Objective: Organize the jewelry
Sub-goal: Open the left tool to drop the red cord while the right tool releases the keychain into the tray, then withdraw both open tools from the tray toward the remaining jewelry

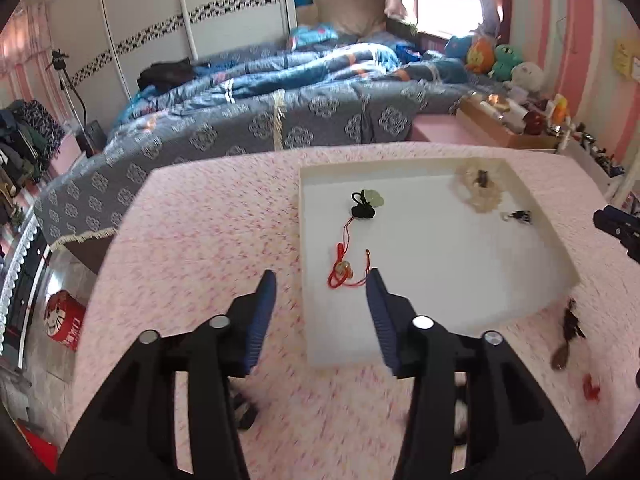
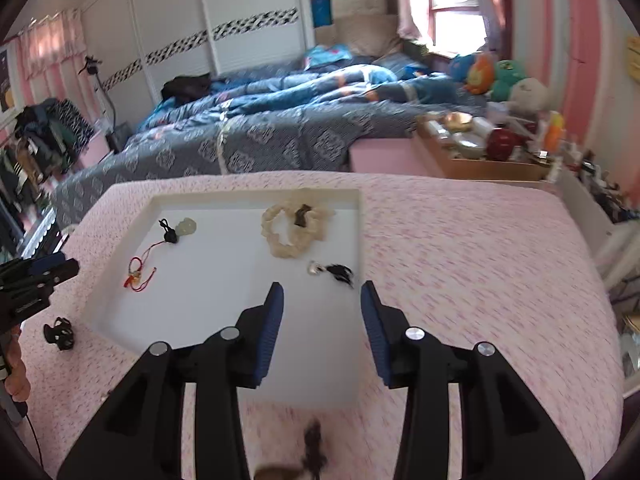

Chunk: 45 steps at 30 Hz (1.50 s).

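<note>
Both my grippers, left (image 1: pixel 321 276) and right (image 2: pixel 322 290), hang spread wide and empty above the white tray (image 2: pixel 120 292). Inside it lie a red-cord pendant (image 1: pixel 342 269), a black-cord jade pendant (image 2: pixel 180 229), a pale bead bracelet (image 2: pixel 294 228) and a small black-tasselled charm (image 2: pixel 334 272). A dark tasselled piece (image 2: pixel 314 446) lies on the pink cloth (image 2: pixel 480 280) just outside.

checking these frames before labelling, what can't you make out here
- Dark tasselled piece, right wrist view: blurred, cut by the bottom edge.
- Same piece, left wrist view: motion-blurred.
- Small red item, left wrist view: too blurred to identify.
- Pale bead bracelet: dark thing on it unclear.
</note>
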Available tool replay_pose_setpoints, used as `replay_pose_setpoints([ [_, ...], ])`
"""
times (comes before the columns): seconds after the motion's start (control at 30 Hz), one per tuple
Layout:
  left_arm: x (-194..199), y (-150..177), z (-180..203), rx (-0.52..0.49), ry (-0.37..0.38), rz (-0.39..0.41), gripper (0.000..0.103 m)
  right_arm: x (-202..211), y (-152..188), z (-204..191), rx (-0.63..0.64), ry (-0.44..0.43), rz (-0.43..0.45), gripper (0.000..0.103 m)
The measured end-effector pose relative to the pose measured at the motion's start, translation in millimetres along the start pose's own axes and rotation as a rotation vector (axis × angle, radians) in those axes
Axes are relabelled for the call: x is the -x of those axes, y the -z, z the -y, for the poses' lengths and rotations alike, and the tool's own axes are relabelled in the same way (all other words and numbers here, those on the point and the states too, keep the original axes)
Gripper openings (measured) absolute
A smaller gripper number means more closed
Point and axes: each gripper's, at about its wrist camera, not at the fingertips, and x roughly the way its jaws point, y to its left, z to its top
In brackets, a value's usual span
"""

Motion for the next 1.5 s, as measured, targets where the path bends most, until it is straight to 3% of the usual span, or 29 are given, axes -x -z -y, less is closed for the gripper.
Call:
replay_pose_setpoints([
  [0.13, 41, 14, -14, -0.016, -0.004, 0.051, 0.072, 43, 10, 10, -0.036, 0.047, 0.028, 0.041],
  [0.33, 77, 50, -44, -0.012, 0.001, 0.070, 0.076, 99, 34, 18, -0.077, 0.123, 0.060, 0.041],
  [0.53, 102, 85, -65, 0.000, -0.058, 0.115, 0.089, 115, 58, 12, -0.060, 0.162, 0.048, 0.041],
  [0.6, 106, 94, -67, 0.008, -0.059, 0.103, 0.090, 116, 64, 10, -0.054, 0.153, 0.048, 0.045],
  [0.97, 102, 121, -63, 0.068, -0.068, 0.058, 0.091, 113, 93, 26, -0.045, 0.130, 0.041, 0.045],
  [1.2, 82, 130, -54, 0.113, -0.169, -0.020, 0.092, 91, 110, 50, -0.012, 0.072, 0.018, 0.045],
  [1.37, 74, 132, -56, 0.208, -0.173, -0.064, 0.092, 80, 118, 66, -0.013, 0.052, -0.011, 0.045],
  [1.5, 83, 139, -61, 0.239, -0.194, -0.051, 0.092, 81, 123, 75, -0.017, 0.040, -0.028, 0.045],
])
